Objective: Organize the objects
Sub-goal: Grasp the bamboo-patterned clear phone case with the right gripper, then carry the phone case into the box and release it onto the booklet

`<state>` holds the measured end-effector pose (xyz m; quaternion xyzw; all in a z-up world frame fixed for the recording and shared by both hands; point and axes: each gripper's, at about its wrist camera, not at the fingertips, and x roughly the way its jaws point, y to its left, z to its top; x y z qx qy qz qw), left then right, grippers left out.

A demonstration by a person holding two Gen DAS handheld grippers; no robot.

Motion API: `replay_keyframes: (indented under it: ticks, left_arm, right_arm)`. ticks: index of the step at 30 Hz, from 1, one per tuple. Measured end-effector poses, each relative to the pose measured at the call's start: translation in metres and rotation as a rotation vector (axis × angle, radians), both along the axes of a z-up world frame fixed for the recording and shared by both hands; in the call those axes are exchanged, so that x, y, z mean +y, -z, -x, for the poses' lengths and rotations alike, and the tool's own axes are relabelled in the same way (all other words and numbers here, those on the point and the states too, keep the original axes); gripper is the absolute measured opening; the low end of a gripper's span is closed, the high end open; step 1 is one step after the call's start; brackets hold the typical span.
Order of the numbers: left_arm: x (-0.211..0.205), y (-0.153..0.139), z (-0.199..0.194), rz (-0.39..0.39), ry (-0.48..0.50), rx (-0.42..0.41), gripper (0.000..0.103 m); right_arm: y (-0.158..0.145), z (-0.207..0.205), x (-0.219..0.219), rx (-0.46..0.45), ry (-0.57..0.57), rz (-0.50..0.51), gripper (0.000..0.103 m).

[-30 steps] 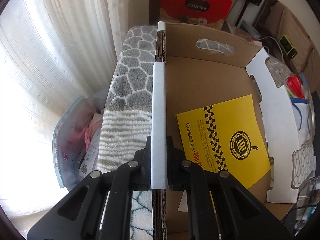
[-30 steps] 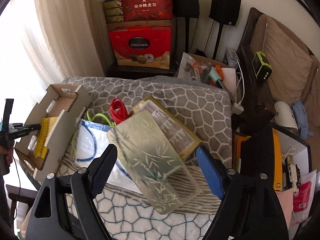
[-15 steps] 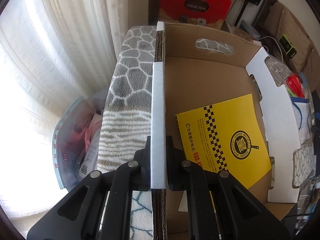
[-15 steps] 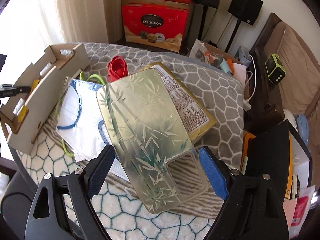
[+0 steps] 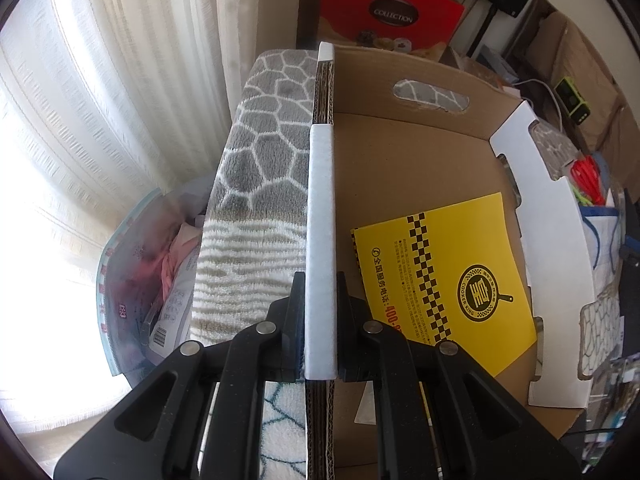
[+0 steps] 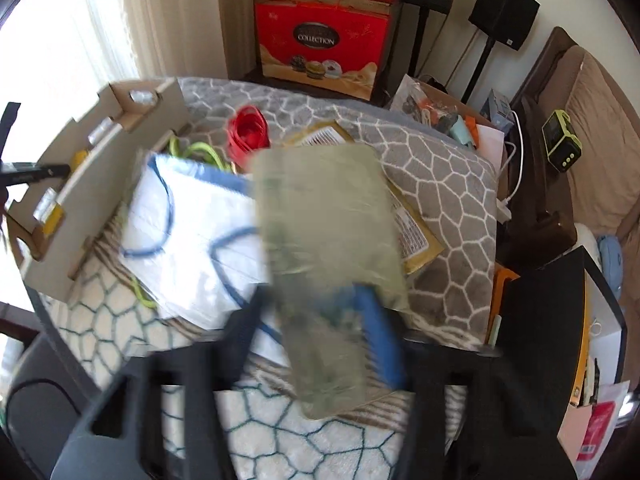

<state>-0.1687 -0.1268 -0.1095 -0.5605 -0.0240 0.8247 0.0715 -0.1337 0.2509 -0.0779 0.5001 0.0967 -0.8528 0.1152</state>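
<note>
Right claw closing, jaws blurred, either side of lower end of green bamboo-print pouch; contact with pads unclear. Pouch lies on white mask pack and yellow packet, mid-table on grey patterned blanket. Red cord coil beyond, toward far edge. Left claw clenched on white-edged wall of cardboard box at table's left edge; yellow leaflet inside box.

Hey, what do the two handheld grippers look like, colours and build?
The left gripper is matte black plastic: two flat linkage arms with triangular cut-outs, silver round rivets at the pivots, and blue lining just visible on the inner fingers. The right gripper is blurred, but shows the same black frame with a bright blue finger pad.
</note>
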Motion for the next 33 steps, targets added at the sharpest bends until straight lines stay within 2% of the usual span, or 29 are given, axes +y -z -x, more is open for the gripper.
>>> replay_keyframes:
  ticks: [3,4,5,7,12,17,18,19,20,24,29,33]
  left_arm:
    - [0.000,-0.001,0.001,0.004,0.003,-0.001,0.011]
    - [-0.001,-0.001,0.000,0.003,0.002,0.000,0.011]
    - [0.000,-0.001,0.000,0.000,0.001,0.000,0.011]
    - [0.000,-0.001,0.000,-0.004,0.000,0.000,0.011]
    - [0.000,0.000,-0.001,0.000,0.003,0.001,0.011]
    - [0.000,0.000,-0.002,-0.003,0.002,0.002,0.011]
    - [0.000,0.000,-0.002,-0.002,0.003,0.002,0.011]
    - [0.000,0.000,-0.002,0.000,0.004,0.002,0.011]
    - [0.000,0.001,-0.002,0.001,0.004,0.002,0.011]
    - [0.001,0.000,-0.002,0.000,0.004,0.002,0.011]
    - [0.002,0.000,-0.002,0.003,0.006,0.000,0.011]
    - [0.003,-0.001,0.000,0.001,0.010,-0.007,0.011]
  right_arm:
    - [-0.007,0.002,-0.002,-0.020,0.003,0.007,0.028]
    - [-0.008,0.002,-0.002,-0.020,0.003,0.002,0.038]
    - [-0.009,0.003,-0.001,-0.008,0.013,-0.016,0.066]
    - [-0.010,0.002,0.001,0.031,0.030,-0.061,0.094]
    - [0.011,0.011,0.021,-0.032,0.094,-0.037,0.095]
    - [0.029,0.010,0.029,-0.082,0.075,0.013,0.095]
    - [0.030,0.009,0.029,-0.084,0.069,0.028,0.093]
    - [0.029,0.008,0.030,-0.086,0.066,0.035,0.083]
    - [0.028,0.007,0.029,-0.086,0.066,0.038,0.083]
    - [0.018,0.004,0.027,-0.062,0.078,0.019,0.082]
    - [-0.013,0.001,0.022,-0.034,0.118,0.081,0.082]
    - [-0.047,0.003,-0.002,-0.010,0.091,0.137,0.082]
